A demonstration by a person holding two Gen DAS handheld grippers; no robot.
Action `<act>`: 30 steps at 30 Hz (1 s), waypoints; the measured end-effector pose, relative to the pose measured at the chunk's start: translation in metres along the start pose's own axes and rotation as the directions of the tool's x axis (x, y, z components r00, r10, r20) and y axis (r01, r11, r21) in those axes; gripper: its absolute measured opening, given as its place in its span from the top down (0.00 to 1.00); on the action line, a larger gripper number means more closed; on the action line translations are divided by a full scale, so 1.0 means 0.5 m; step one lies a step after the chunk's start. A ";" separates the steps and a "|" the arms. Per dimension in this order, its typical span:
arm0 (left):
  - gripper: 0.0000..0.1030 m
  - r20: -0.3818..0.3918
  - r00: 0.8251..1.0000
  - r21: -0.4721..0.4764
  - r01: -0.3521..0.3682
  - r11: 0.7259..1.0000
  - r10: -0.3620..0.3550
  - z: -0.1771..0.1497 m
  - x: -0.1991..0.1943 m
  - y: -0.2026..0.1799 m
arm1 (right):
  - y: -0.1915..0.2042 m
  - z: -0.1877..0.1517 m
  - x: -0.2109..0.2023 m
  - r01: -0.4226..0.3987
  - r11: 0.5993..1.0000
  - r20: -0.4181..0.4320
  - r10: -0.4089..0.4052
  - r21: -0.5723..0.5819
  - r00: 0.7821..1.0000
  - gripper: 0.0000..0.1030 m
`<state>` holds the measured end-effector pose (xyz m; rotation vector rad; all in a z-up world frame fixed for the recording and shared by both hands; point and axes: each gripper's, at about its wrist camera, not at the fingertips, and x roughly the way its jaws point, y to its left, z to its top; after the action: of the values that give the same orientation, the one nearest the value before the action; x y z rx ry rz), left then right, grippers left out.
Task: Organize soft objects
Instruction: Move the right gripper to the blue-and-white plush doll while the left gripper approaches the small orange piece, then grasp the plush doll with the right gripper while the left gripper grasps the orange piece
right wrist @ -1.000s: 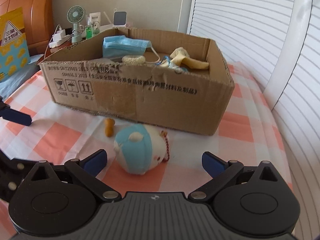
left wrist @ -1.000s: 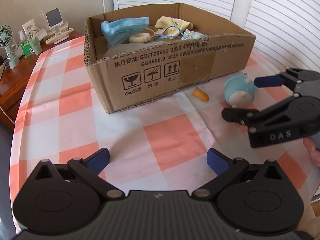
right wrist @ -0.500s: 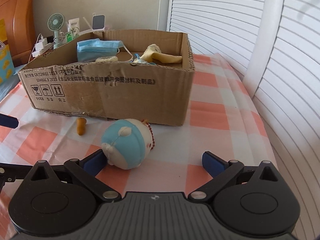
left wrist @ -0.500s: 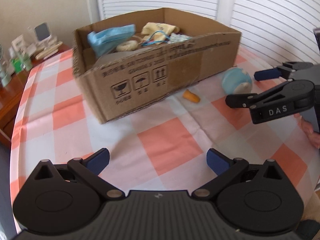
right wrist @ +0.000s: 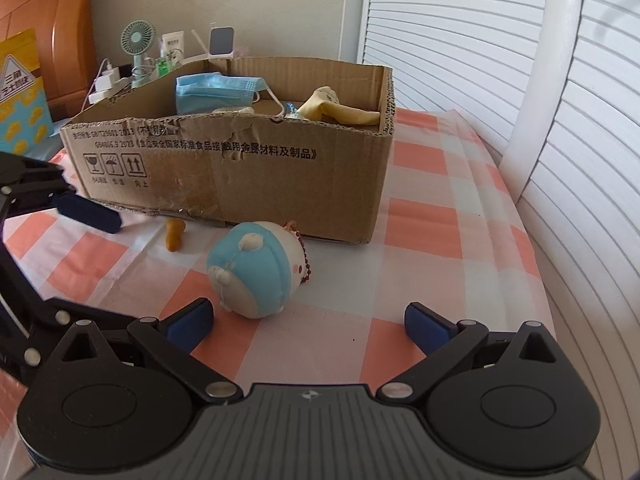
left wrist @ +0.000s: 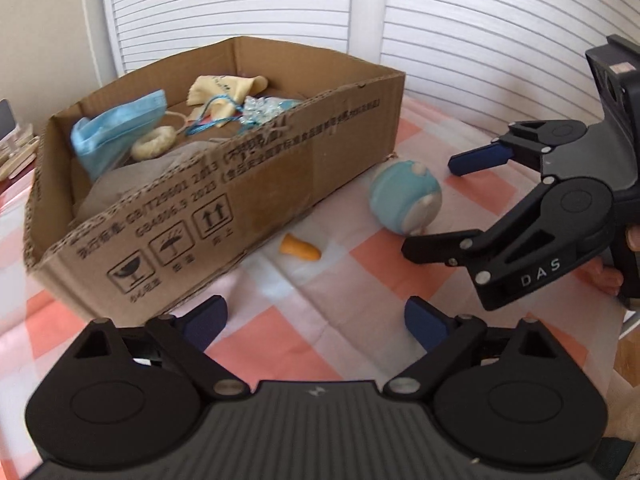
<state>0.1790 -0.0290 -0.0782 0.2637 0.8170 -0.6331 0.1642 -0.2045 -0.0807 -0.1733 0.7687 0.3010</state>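
A blue and white round plush toy (right wrist: 254, 270) lies on the checked cloth just in front of the cardboard box (right wrist: 240, 168); it also shows in the left wrist view (left wrist: 406, 196). A small orange soft piece (right wrist: 175, 234) lies to its left, also in the left wrist view (left wrist: 300, 249). The box (left wrist: 248, 200) holds a blue face mask (left wrist: 116, 132), a yellow cloth (left wrist: 224, 88) and other soft items. My right gripper (right wrist: 310, 324) is open, close behind the plush. My left gripper (left wrist: 316, 320) is open and empty, near the box's front corner.
A bedside table (right wrist: 132, 72) with a small fan and bottles stands behind the box. White louvred panels (right wrist: 480, 40) run along the right. The cloth's right edge (right wrist: 532, 240) drops off near the panels.
My left gripper has moved forward and right toward the box and the orange piece. My right gripper has edged closer to the plush, which stays put.
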 end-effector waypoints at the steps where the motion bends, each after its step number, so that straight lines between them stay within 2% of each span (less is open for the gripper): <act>1: 0.11 0.003 1.000 0.005 0.008 1.000 -0.008 0.002 0.002 0.001 | -0.001 -0.001 -0.001 -0.005 1.000 0.000 0.005 -0.005 1.000 0.00; 4: 0.17 0.010 1.000 0.021 0.015 1.000 -0.015 0.010 0.010 0.002 | -0.001 -0.004 -0.002 -0.011 1.000 0.004 0.011 -0.009 1.000 0.00; 7: 0.30 0.023 1.000 0.026 0.019 0.999 -0.020 0.018 0.013 0.001 | -0.002 -0.006 -0.002 -0.011 1.000 0.008 0.011 -0.006 1.000 0.00; 9: 0.42 0.028 0.999 0.032 0.014 0.999 -0.015 0.020 0.014 0.001 | -0.002 -0.006 -0.003 -0.013 1.000 0.009 0.013 -0.007 1.000 0.00; 12: 0.51 0.037 0.999 0.040 0.002 0.999 -0.003 0.023 0.013 -0.002 | -0.003 -0.006 -0.003 -0.013 1.000 0.010 0.013 -0.007 1.000 0.00; 18: 0.51 0.052 0.999 0.034 -0.012 0.999 0.011 0.027 0.015 0.001 | -0.001 -0.007 -0.003 -0.014 1.000 0.015 0.015 -0.007 1.000 0.00; 23: 0.52 0.046 0.998 0.052 0.029 0.998 -0.031 0.034 0.021 -0.001 | 0.000 -0.009 -0.004 -0.016 1.000 0.018 0.016 -0.008 1.000 0.00; 25: 0.57 0.036 0.998 0.061 0.052 0.997 -0.054 0.033 0.018 -0.004 | 0.000 -0.009 -0.005 -0.018 1.000 0.017 0.018 -0.009 1.000 0.00; 30: 0.57 0.035 0.998 0.069 0.045 0.997 -0.048 0.031 0.015 -0.005 | 0.000 -0.010 -0.005 -0.020 1.000 0.017 0.020 -0.011 1.000 0.00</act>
<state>0.1902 -0.0412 -0.0735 0.2945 0.7691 -0.7086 0.1593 -0.2062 -0.0826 -0.1730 0.7523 0.3249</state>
